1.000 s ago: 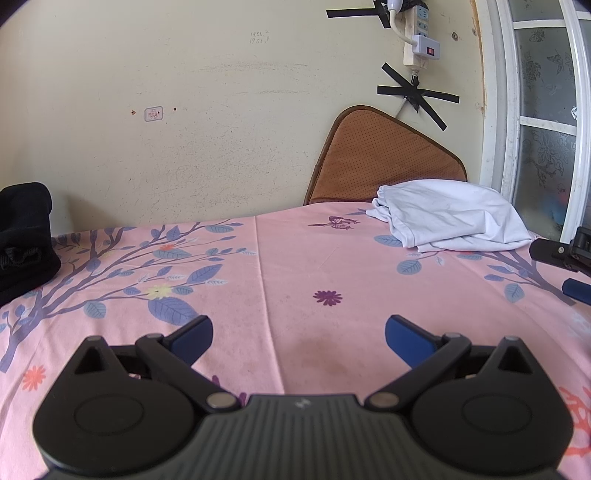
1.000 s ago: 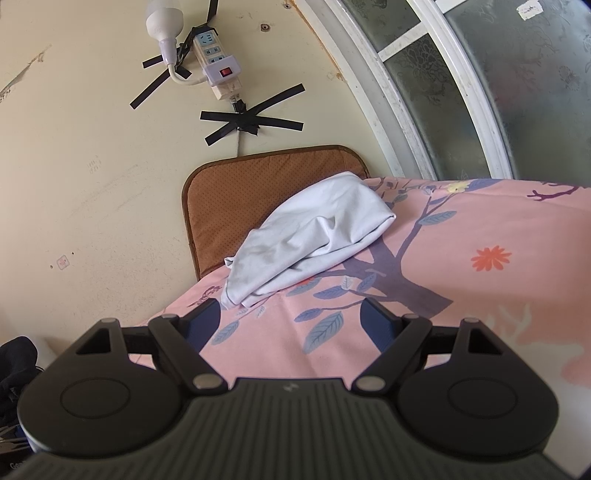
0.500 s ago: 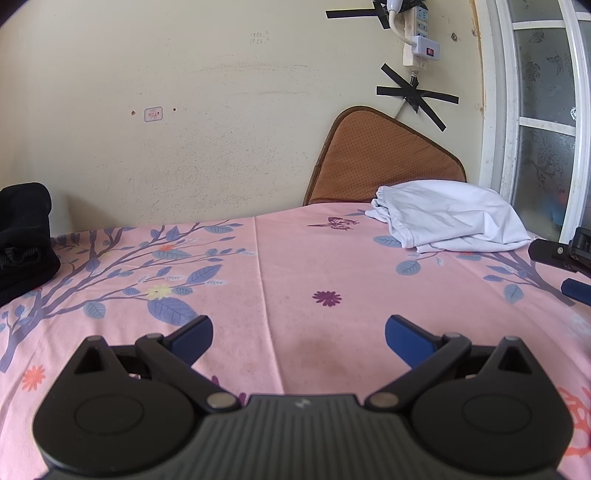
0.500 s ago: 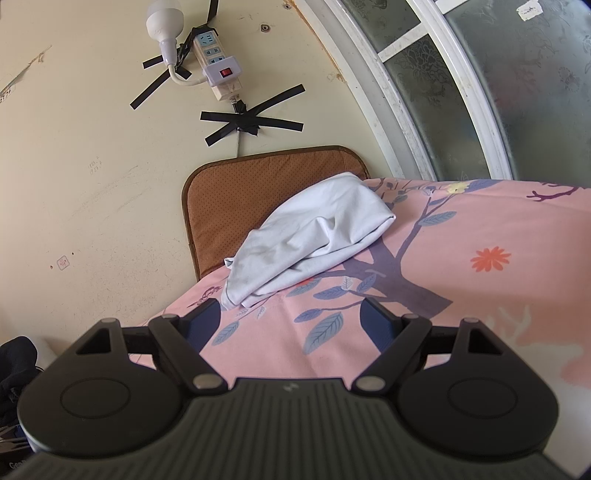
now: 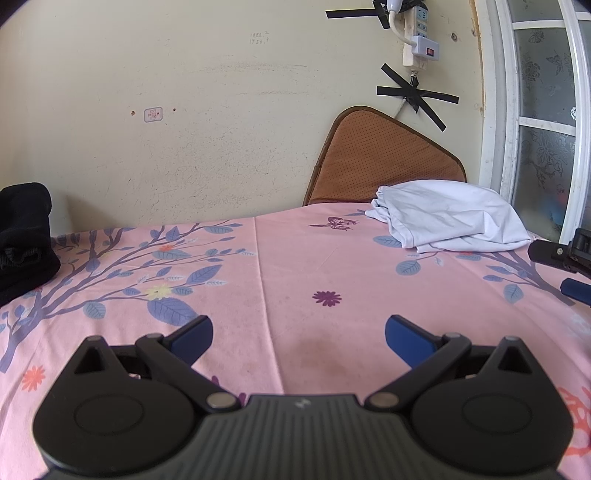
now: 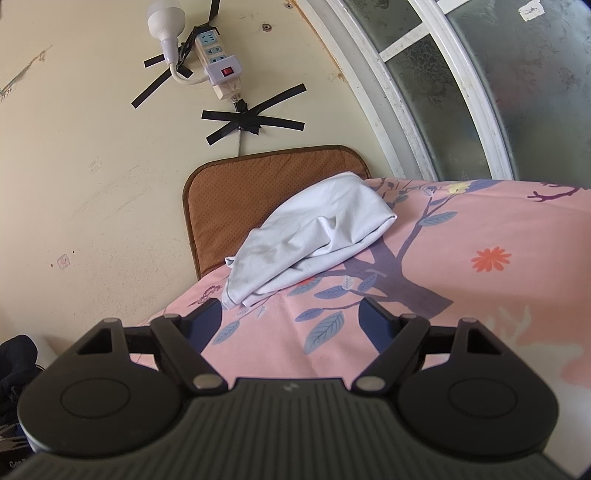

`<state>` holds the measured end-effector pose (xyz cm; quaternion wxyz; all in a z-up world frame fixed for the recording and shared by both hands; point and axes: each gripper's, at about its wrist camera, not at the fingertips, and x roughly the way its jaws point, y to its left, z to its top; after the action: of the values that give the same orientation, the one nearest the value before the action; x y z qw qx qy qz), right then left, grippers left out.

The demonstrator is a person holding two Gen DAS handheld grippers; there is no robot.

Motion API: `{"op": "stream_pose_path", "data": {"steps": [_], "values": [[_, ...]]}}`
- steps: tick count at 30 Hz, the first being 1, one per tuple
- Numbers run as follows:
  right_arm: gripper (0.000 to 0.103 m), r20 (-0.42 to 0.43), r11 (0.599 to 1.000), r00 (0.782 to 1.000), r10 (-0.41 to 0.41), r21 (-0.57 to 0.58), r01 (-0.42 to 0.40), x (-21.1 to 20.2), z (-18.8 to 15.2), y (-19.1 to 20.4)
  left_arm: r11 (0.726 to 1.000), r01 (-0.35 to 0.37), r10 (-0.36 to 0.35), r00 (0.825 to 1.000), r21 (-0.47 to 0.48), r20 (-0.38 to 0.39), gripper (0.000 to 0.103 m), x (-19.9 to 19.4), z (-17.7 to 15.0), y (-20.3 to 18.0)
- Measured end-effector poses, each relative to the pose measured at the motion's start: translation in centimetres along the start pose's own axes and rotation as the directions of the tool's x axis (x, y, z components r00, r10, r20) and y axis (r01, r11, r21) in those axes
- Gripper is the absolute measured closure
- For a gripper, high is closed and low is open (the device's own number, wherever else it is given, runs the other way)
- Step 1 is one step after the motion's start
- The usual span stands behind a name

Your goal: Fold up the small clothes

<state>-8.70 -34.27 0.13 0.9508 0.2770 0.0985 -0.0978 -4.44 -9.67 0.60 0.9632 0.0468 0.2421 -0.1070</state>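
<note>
At the left edge of the pink floral sheet (image 5: pixel 295 258) we see one black bundle of cloth (image 5: pixel 22 236), heaped and dark; it shows again at the lower left of the right wrist view. Our left gripper (image 5: pixel 298 338) hovers over the near middle of the sheet with its blue fingers (image 5: pixel 192 338) spread wide and nothing between them; only bare sheet lies ahead of it. Further right, at the far right corner of the sheet, lies one white garment (image 5: pixel 447 225), crumpled in a loose heap, resting partly against one brown cushion (image 5: pixel 384 166) that leans upright on the wall (image 5: pixel 184 129). Above the cushion, one white power strip (image 5: pixel 417 48) is taped to the wall with crossed black tape (image 5: pixel 415 99), and one bulb (image 6: pixel 165 18) is plugged in beside it. Our right gripper (image 6: pixel 291 325) points at the garment from the near side, its fingers (image 6: pixel 373 321) wide apart and empty, with open sheet between them and the cloth. At the right edge stands one white-framed window (image 5: pixel 535 122) with frosted panes. We see no containers, and nothing blocks the way to the garment.
</note>
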Motion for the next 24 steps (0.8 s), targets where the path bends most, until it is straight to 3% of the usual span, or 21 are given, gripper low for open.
{"op": "stream_pose_path", "data": {"steps": [24], "values": [[0.024, -0.01, 1.0, 1.0, 0.004, -0.01, -0.004, 0.19, 0.02, 0.09, 1.0, -0.006, 0.006, 1.0, -0.007, -0.013, 0.0, 0.31, 0.18, -0.52]]}}
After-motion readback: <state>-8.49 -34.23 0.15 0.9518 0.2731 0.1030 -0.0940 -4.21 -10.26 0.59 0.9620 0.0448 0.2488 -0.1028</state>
